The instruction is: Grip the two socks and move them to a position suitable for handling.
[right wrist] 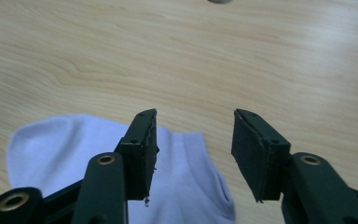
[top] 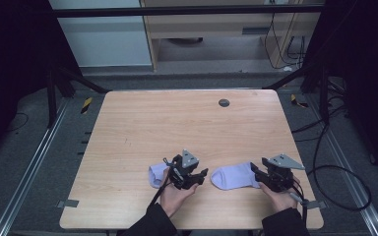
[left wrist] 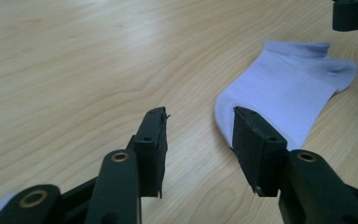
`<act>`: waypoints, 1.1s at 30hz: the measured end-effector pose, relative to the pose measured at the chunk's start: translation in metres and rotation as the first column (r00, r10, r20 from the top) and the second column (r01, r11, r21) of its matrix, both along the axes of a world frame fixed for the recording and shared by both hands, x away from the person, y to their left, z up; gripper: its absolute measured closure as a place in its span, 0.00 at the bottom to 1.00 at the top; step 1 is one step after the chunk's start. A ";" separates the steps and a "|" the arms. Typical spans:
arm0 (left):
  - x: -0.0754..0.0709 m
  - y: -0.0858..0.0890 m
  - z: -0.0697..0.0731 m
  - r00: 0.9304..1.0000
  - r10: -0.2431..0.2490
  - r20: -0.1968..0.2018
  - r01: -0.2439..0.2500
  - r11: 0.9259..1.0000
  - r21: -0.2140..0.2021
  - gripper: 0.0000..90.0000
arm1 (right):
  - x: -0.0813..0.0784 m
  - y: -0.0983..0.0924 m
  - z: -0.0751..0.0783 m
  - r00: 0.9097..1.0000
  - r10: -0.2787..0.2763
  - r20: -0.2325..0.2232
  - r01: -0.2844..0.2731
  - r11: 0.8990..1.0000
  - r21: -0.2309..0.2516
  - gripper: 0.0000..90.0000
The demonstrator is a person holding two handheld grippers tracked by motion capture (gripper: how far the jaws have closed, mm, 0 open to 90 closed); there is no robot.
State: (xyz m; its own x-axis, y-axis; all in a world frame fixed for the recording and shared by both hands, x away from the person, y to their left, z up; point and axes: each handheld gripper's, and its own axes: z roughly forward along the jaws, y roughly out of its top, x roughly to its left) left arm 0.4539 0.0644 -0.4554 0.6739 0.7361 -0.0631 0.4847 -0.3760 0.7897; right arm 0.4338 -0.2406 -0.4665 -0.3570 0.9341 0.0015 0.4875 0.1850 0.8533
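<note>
Two pale lilac socks lie flat on the wooden table (top: pixel 177 123) near its front edge. One sock (top: pixel 234 176) (left wrist: pixel 284 98) (right wrist: pixel 74 154) lies between the two hands, its cuff end toward my right gripper (top: pixel 254 170) (right wrist: pixel 193 140), which is open above that end. The other sock (top: pixel 156 175) pokes out to the left from under my left gripper (top: pixel 201 175) (left wrist: pixel 198 135). That gripper is open, empty, and points right toward the toe of the middle sock, just short of it.
A small dark round cap (top: pixel 224 103) sits in the tabletop near its far edge. Black frame bars and cables (top: pixel 334 162) surround the table on the grey floor. The far half of the tabletop is bare wood.
</note>
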 end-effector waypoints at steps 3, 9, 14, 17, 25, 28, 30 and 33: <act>-0.002 0.015 0.010 1.000 0.011 0.019 -0.011 1.000 -0.001 0.58 | -0.001 0.005 0.005 1.000 0.019 0.019 -0.020 1.000 0.017 0.53; -0.009 0.049 0.025 0.997 0.032 0.069 -0.034 0.999 0.023 0.54 | -0.003 0.015 0.013 0.998 0.063 0.032 -0.064 0.997 0.043 0.48; -0.015 0.080 0.027 0.994 0.062 0.088 -0.065 0.997 0.033 0.52 | -0.003 0.025 0.018 0.993 0.109 0.043 -0.111 0.993 0.038 0.48; -0.018 0.098 0.023 0.992 0.091 0.085 -0.094 0.995 0.023 0.52 | -0.002 0.033 0.019 0.989 0.143 0.036 -0.144 0.989 0.031 0.49; -0.026 0.136 0.012 0.985 0.162 0.065 -0.162 0.987 0.003 0.51 | 0.003 0.055 0.022 0.978 0.206 0.033 -0.207 0.978 0.011 0.49; -0.029 0.147 0.008 0.981 0.185 0.056 -0.185 0.983 -0.007 0.52 | 0.006 0.066 0.023 0.974 0.225 0.027 -0.225 0.974 0.003 0.48; -0.031 0.154 0.006 0.979 0.199 0.050 -0.198 0.980 -0.014 0.52 | 0.008 0.075 0.023 0.970 0.243 0.026 -0.243 0.970 0.011 0.48; -0.033 0.159 0.003 0.978 0.203 0.046 -0.203 0.979 -0.004 0.52 | 0.011 0.088 0.025 0.964 0.265 0.021 -0.266 0.964 0.020 0.47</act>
State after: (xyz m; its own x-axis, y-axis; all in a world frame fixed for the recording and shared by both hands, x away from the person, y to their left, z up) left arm 0.4208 0.2235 -0.4522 0.5122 0.8581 -0.0349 0.5147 -0.2741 0.8124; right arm 0.4443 -0.1525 -0.4420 -0.5925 0.8055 0.0129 0.4077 0.2860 0.8672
